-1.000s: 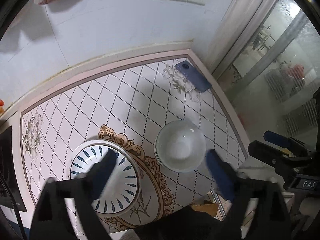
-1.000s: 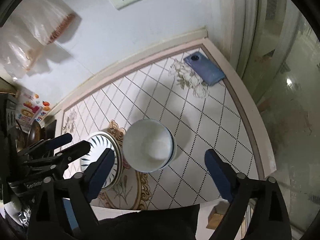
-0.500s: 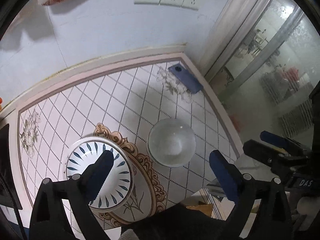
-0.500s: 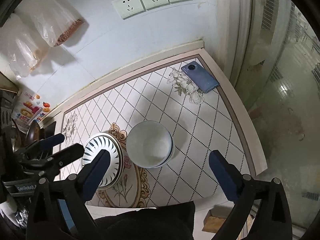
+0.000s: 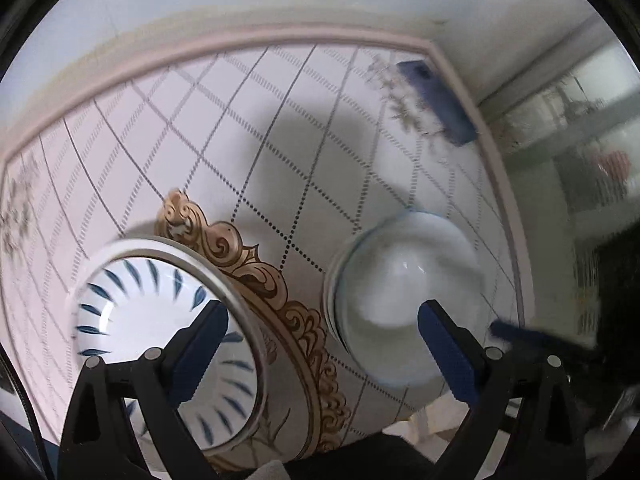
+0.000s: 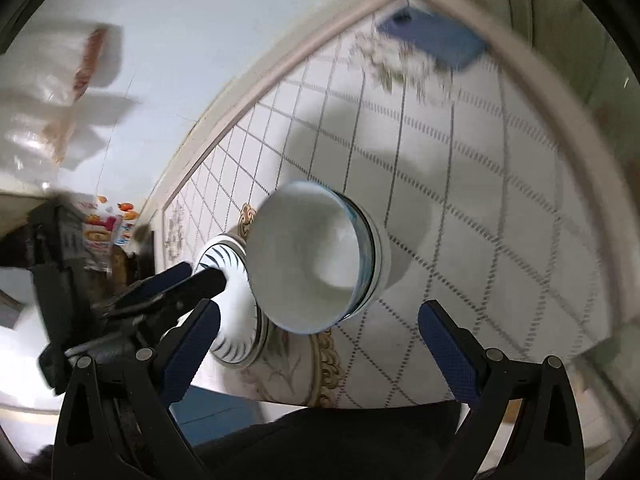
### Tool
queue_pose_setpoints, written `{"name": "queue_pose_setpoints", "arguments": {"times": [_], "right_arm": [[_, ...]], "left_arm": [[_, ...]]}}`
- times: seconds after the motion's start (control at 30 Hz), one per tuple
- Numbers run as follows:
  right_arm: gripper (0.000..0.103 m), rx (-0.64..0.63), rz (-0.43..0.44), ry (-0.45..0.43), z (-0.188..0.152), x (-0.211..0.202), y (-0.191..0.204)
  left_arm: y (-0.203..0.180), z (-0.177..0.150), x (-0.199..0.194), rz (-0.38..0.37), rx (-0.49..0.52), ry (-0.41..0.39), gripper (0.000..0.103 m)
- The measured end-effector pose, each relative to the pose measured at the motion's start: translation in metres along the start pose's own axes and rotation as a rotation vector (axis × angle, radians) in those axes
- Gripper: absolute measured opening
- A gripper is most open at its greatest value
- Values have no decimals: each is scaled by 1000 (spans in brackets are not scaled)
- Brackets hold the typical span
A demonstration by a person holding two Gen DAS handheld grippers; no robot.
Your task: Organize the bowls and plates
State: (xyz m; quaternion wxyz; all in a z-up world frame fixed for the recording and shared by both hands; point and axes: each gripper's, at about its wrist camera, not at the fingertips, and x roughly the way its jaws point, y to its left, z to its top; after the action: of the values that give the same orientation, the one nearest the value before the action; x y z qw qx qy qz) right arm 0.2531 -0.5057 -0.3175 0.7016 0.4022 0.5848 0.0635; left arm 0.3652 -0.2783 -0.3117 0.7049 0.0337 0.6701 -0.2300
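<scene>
The white ceramic bowls with a thin blue rim line point(image 6: 316, 256) sit nested as one stack on the tiled counter point(image 5: 248, 128), toward its near right part; from the ridges at the side I count at least two, though blur hides an exact number. Just to their left, near but apart, lies the stack of white plates with blue leaf strokes point(image 5: 160, 304); two rims show, possibly more beneath. Like nested with like suggests each pile is being gathered so it can be carried as one.

The left gripper point(image 5: 320, 340) hangs low over the gap between the piles, jaws spread wide and holding nothing, one finger over the plates, the other over the bowls. The right gripper point(image 6: 320, 340) is likewise wide open and empty, the bowl stack between its fingers but not touched.

Farther off, one blue phone point(image 6: 432, 40) lies flat in the far right corner. Clear plastic bags point(image 6: 60, 92), at least two, hang on the wall at far left.
</scene>
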Motion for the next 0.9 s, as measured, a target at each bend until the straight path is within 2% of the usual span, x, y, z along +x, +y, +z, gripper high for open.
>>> {"name": "queue_pose_setpoints", "arguments": {"times": [0.07,0.23,0.33,0.43,0.5,0.53,0.6,0.67,0.73,0.8,0.9], "right_arm": [[101,49,71,47,4,21,-17],[101,81,99,93,12,56,-39],[101,91,119,96,17,69,-44],[98,102,126,101,23,80,-49],[92,101,134,105,27,85,-51],[89,101,133,110,28,88,-53],[83,105,150,118,31,91,-55],[76,106,148,122,31,95,-56],[68,109,134,125,32,99,-58],[56,123,128,120,32,100,-61],[50,130,113,107,31,103,-62]], "left_arm": [[7,8,16,-21,-49,45,92],[12,23,39,-64,-100,98,90],[8,30,51,-94,-92,125,90],[5,35,61,-119,-88,152,82],[3,36,68,-130,-87,166,69],[1,36,71,-135,-81,172,66],[-2,35,74,-150,-77,177,50],[-6,33,74,-165,-69,165,46],[-8,32,72,-146,-57,143,46],[-9,30,71,-137,-57,131,45],[-7,28,69,-131,-66,129,43]]}}
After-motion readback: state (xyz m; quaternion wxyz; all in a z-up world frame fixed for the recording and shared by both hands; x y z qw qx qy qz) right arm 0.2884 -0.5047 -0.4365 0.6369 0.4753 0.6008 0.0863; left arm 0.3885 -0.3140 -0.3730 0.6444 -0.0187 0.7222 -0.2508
